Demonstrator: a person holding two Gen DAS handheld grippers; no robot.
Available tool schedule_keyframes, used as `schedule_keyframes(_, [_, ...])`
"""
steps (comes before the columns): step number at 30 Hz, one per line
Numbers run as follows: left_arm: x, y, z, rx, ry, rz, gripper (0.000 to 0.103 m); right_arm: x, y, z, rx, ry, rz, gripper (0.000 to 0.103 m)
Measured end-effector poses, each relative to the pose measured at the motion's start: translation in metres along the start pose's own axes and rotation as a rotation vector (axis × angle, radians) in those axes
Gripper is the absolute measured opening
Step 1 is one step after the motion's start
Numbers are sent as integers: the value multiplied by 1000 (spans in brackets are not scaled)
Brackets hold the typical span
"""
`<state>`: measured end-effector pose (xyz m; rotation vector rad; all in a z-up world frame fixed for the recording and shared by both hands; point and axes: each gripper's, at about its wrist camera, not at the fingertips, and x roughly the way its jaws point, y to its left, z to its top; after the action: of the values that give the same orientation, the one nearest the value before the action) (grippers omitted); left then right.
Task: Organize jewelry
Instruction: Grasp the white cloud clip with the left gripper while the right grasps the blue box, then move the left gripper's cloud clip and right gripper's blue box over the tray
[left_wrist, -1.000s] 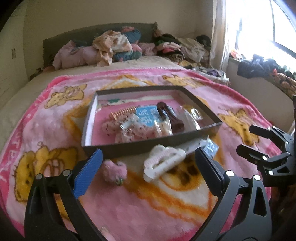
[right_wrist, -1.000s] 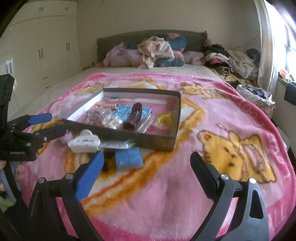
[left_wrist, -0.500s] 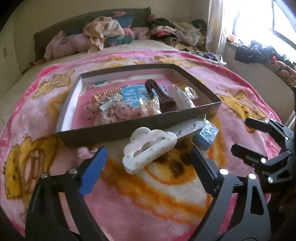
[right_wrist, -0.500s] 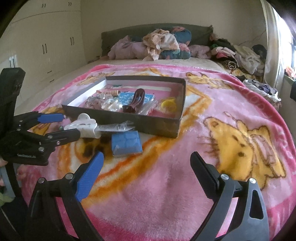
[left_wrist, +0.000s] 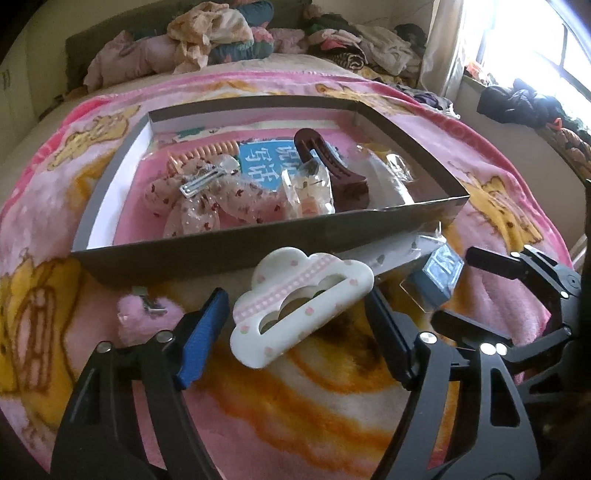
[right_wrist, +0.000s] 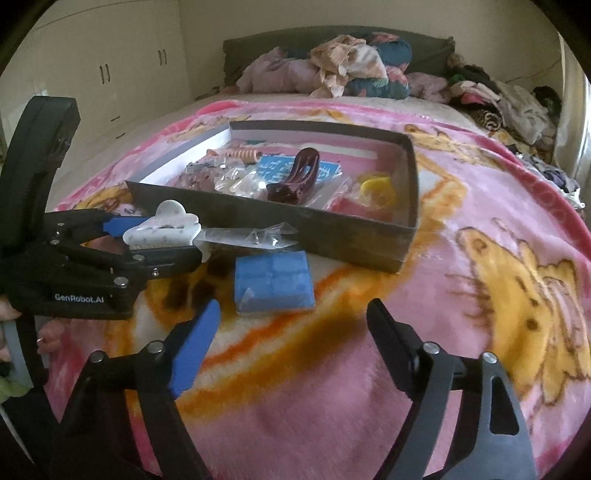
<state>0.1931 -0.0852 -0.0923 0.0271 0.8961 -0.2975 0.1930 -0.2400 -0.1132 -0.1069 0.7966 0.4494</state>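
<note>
A white cloud-shaped hair claw (left_wrist: 301, 308) lies on the pink blanket just in front of a shallow grey box (left_wrist: 258, 245). My left gripper (left_wrist: 295, 325) is open with its fingers on either side of the claw, which also shows in the right wrist view (right_wrist: 162, 229). The box (right_wrist: 332, 232) holds a brown claw clip (left_wrist: 332, 170), a dotted bow clip (left_wrist: 207, 199), a blue card and small bags. My right gripper (right_wrist: 291, 328) is open and empty, just short of a blue packet (right_wrist: 273, 282).
A clear bag (right_wrist: 251, 236) and the blue packet (left_wrist: 437, 271) lie by the box's near wall. A pink fluffy clip (left_wrist: 147, 317) lies left of the claw. Piled clothes (right_wrist: 343, 70) line the head of the bed; a window ledge is at the right.
My left gripper moved forward and down so its fingers now flank the white claw. My right gripper moved closer to the blue packet. Both stayed open.
</note>
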Motion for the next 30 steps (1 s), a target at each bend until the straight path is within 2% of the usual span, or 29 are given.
schedule_keyframes(3, [2, 1, 1, -3, 2, -10, 56, 6, -1, 5, 9, 13, 11, 71])
schedule_keyframes(5, [2, 1, 1, -1, 1, -15, 56, 9, -1, 7, 18, 16, 23, 68])
schedule_keyframes(8, [2, 1, 1, 0, 2, -22, 56, 13, -6, 10, 51, 19, 51, 58])
schedule_keyframes(10, [2, 1, 1, -1, -1, -26, 56, 15, -9, 11, 73, 26, 70, 43])
schedule_keyframes(17, [-4, -4, -1, 19, -16, -39, 56, 2, -18, 4, 121, -3, 73, 43])
schedule_keyframes(30, [-29, -24, -6, 49, -55, -93, 56, -44, -23, -11, 133, -83, -27, 43])
